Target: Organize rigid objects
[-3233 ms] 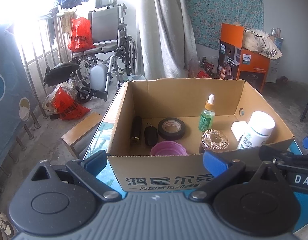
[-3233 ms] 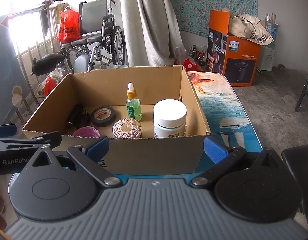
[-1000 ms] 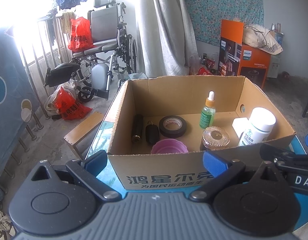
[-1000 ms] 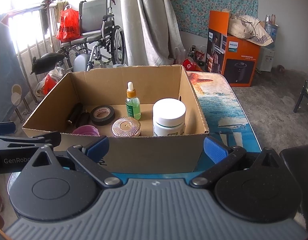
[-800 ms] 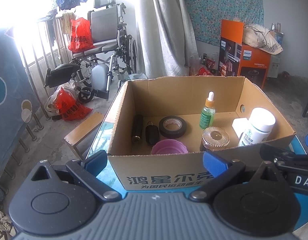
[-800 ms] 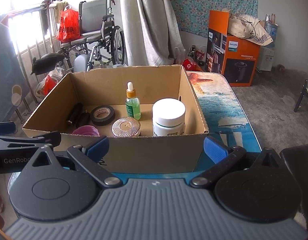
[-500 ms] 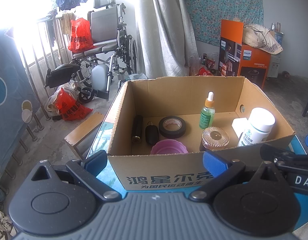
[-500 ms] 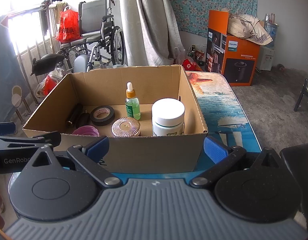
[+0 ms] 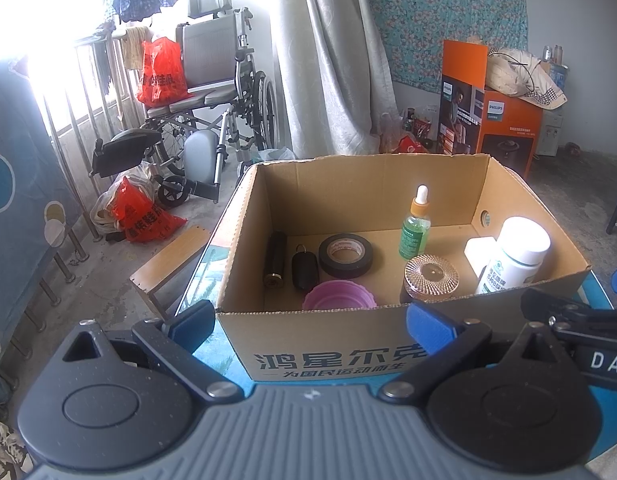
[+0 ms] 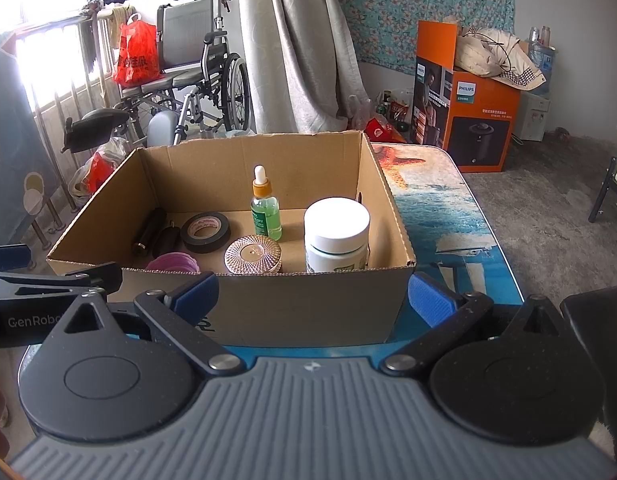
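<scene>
An open cardboard box (image 9: 328, 352) (image 10: 300, 304) stands on the blue printed table (image 10: 440, 208). Inside are a black tape roll (image 9: 345, 255) (image 10: 205, 232), a green dropper bottle (image 9: 415, 226) (image 10: 265, 210), a white-capped jar (image 9: 514, 254) (image 10: 336, 236), a ribbed glass lid (image 9: 431, 278) (image 10: 252, 255), a purple bowl (image 9: 338, 296) (image 10: 173, 262), a black cylinder (image 9: 274, 259) (image 10: 149, 231), a small black case (image 9: 304, 268) and a white block (image 9: 478, 250). My left gripper (image 9: 310, 322) and right gripper (image 10: 312, 292) are both open and empty, just in front of the box's near wall.
A wheelchair (image 9: 212, 80) (image 10: 192, 68), red bags (image 9: 160, 72), a curtain (image 9: 328, 60) and an orange Philips box (image 9: 492, 120) (image 10: 464, 108) stand behind the table. A small wooden bench (image 9: 168, 264) is on the floor at left. The table's right part (image 10: 468, 256) lies beside the box.
Almost nothing: both grippers stay open in front of the box, with only slight camera drift. The objects in the box have not moved.
</scene>
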{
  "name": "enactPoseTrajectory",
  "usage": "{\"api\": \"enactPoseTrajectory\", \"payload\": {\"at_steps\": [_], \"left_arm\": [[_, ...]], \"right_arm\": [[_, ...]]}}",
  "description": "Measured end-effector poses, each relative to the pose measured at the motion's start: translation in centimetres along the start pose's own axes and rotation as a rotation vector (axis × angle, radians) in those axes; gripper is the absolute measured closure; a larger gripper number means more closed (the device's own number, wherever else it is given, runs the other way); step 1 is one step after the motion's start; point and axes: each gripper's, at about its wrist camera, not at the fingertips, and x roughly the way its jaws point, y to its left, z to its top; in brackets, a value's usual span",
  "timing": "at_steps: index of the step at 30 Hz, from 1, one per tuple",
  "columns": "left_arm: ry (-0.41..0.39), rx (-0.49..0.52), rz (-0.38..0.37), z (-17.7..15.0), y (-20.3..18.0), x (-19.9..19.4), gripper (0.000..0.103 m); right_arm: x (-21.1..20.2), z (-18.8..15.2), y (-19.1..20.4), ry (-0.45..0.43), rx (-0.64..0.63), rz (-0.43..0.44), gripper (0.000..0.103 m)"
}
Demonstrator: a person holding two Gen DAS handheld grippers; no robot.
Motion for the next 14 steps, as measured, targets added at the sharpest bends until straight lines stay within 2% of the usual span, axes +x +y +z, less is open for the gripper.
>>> {"api": "enactPoseTrajectory", "payload": {"at_steps": [14], "left_arm": [[0.001,0.001,0.001,0.03,0.06,-0.09,0.0]], "right_arm": [[0.0,-0.02,0.01,0.0,0.001,0.001,0.001]]}}
